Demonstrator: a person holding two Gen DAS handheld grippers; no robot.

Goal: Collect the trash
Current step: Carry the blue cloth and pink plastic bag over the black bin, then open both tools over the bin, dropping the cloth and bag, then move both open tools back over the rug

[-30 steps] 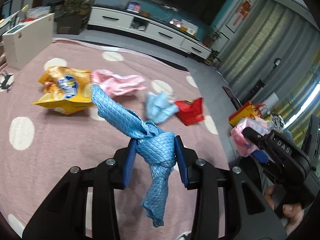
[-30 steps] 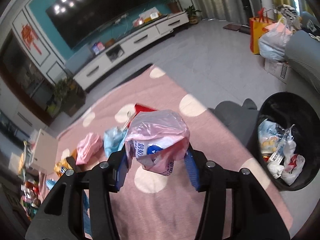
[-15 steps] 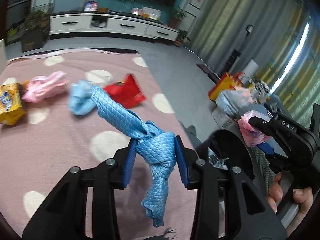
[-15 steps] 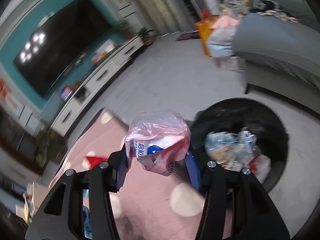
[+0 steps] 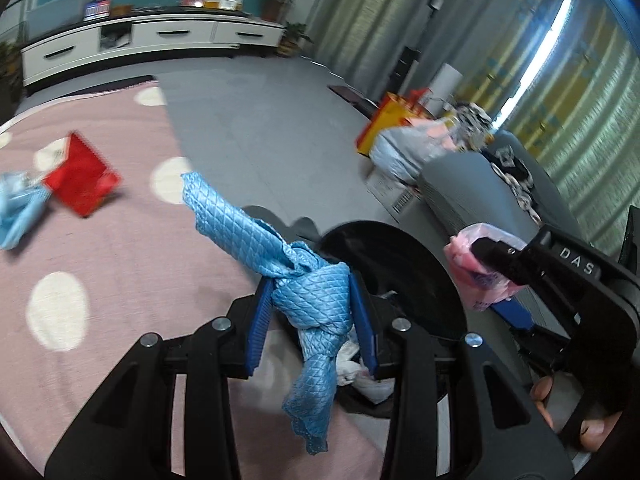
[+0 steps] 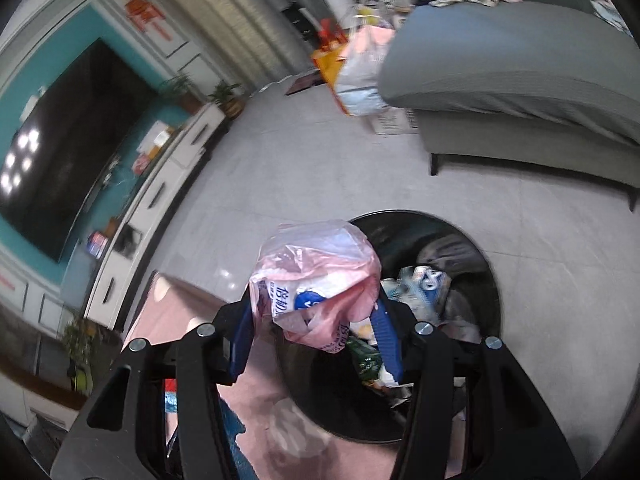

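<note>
My left gripper is shut on a knotted blue quilted cloth and holds it over the near rim of the black trash bin. My right gripper is shut on a crumpled pink plastic bag and holds it above the bin, which contains several wrappers. The right gripper also shows in the left wrist view, with the pink bag beside the bin.
A red packet and a light blue wrapper lie on the pink dotted rug. A grey sofa stands past the bin, with bags beside it. A white TV cabinet lines the far wall.
Both grippers have swung from the rug toward the bin, still holding their loads. The bin now lies right under them; the yellow and pink bags on the rug have left view.
</note>
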